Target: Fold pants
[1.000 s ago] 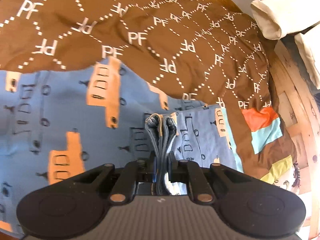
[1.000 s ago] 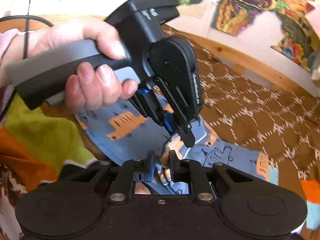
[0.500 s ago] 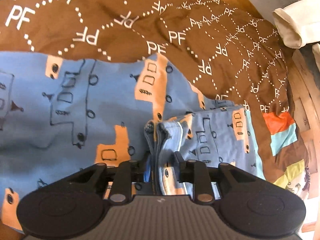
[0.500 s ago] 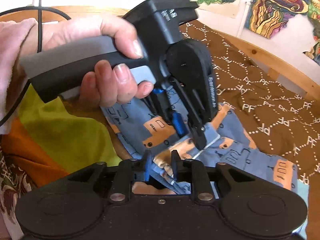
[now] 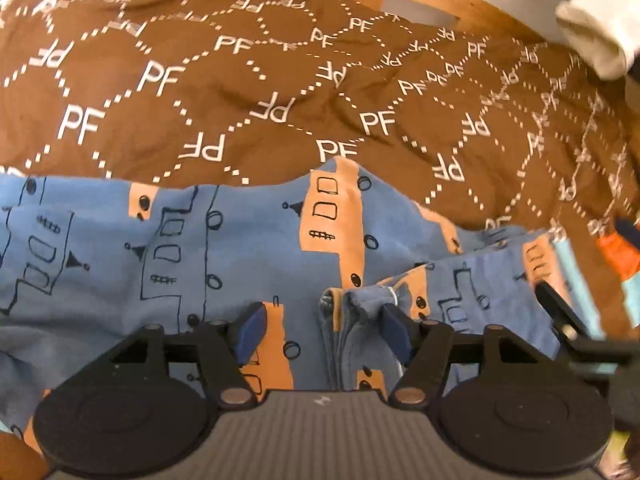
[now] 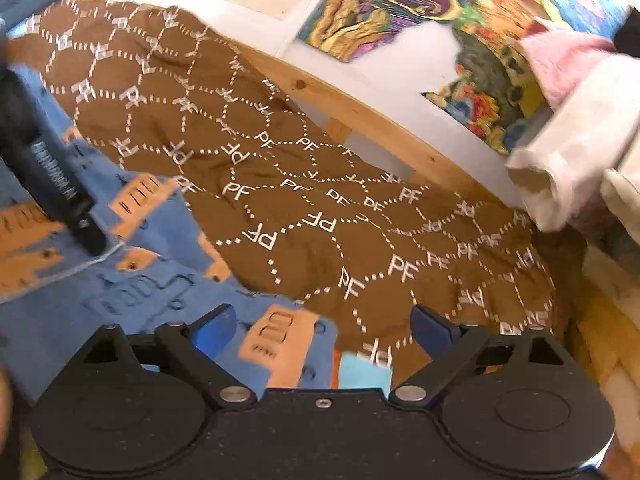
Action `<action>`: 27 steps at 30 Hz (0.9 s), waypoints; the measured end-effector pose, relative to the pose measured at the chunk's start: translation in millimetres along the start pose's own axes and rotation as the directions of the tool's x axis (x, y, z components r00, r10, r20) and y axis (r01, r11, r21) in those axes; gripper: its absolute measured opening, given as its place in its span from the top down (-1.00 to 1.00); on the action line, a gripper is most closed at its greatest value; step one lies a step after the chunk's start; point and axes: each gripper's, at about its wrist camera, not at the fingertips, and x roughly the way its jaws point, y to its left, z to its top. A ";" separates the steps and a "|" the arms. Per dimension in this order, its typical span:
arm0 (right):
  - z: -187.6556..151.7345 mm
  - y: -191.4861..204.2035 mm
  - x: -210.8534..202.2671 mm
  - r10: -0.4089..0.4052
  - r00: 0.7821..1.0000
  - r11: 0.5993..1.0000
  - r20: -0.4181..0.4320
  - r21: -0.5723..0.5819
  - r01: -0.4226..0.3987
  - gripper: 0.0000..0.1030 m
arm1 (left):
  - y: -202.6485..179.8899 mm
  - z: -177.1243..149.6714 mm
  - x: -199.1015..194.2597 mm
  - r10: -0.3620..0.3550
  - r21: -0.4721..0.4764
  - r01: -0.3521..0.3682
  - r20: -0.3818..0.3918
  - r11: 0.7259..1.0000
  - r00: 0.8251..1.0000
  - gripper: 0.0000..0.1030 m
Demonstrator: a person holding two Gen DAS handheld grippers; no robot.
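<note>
The blue pants (image 5: pixel 248 248) with orange truck prints lie folded on the brown bedspread (image 5: pixel 248 92). My left gripper (image 5: pixel 322 330) is open, its blue pads either side of the bunched fabric edge (image 5: pixel 340 312), which rests between them unclamped. My right gripper (image 6: pixel 322 328) is open and empty, hovering over the pants' right end (image 6: pixel 276 340). The pants also show in the right wrist view (image 6: pixel 132 280), with the left gripper's black finger (image 6: pixel 60 196) above them. The right gripper's finger (image 5: pixel 560 316) shows at the right of the left wrist view.
The brown "PF" bedspread (image 6: pixel 320 200) covers the bed. A wooden bed rail (image 6: pixel 360 116) runs along the far side, with paintings (image 6: pixel 384 4) on the wall. Cream pillows (image 6: pixel 572 152) and a pink cloth (image 6: pixel 560 52) lie at the right.
Both grippers have opened and let go of the pants. The right gripper has swung right, away from the left one. The pants now lie on the bedspread.
</note>
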 end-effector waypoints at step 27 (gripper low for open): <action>-51.0 19.7 -44.8 -0.089 0.993 0.990 -0.076 -0.120 0.079 -0.98 | 2.2 -50.0 -44.1 0.126 0.020 -0.125 -0.061 0.992 0.990 -0.91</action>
